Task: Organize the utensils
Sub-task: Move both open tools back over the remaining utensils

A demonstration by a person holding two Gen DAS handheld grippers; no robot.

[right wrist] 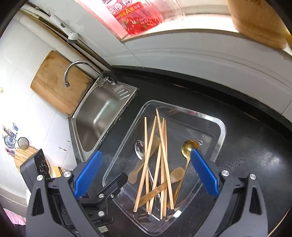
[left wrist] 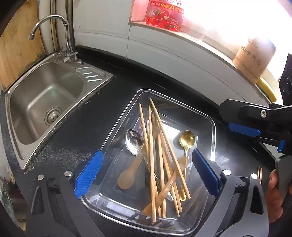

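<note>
While both tongs, left tongs (left wrist: 146, 175) and right tongs (right wrist: 146, 175), hang released over the clear tray (left wrist: 212, 127) on the worktop (left wrist: 76, 138), your chopsticks (left wrist: 151, 164) lie crossed over the spoons (left wrist: 134, 141); grabbing one may drag its neighbours out.

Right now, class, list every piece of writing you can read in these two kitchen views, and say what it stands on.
"A": large letter amid Chinese print on the red package on the window ledge; the rest is too blurred to read.
Handwritten characters on the tan container: washed out, unreadable.
Faint letters on the black gripper body: too small to read.
</note>
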